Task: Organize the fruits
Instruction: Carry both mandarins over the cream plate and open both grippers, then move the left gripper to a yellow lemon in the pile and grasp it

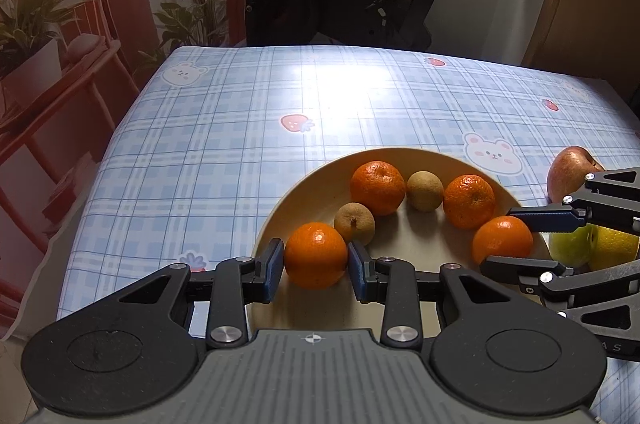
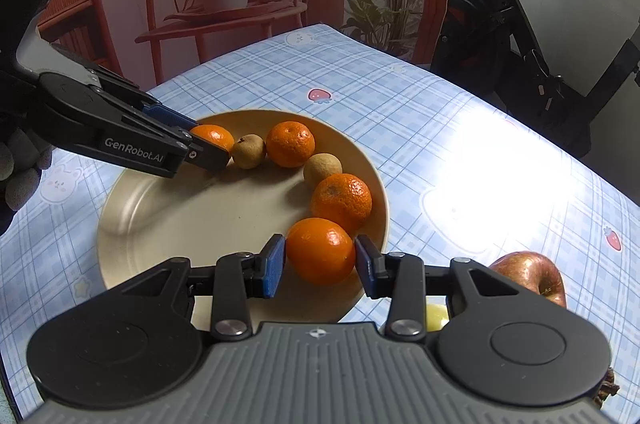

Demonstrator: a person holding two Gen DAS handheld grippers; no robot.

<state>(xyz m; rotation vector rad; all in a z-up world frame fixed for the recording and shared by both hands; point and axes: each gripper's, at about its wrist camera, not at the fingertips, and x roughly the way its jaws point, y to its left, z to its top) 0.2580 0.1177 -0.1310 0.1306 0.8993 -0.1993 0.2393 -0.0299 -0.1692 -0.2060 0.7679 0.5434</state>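
Blue pads of the left gripper [image 1: 316,260] are pinching one tangerine [image 1: 315,255] over the near rim of the beige plate [image 1: 308,180], while the right gripper [image 2: 320,260] is clamping another tangerine [image 2: 321,250] at the plate's opposite end; two tangerines and two brown fruits are curving between them.
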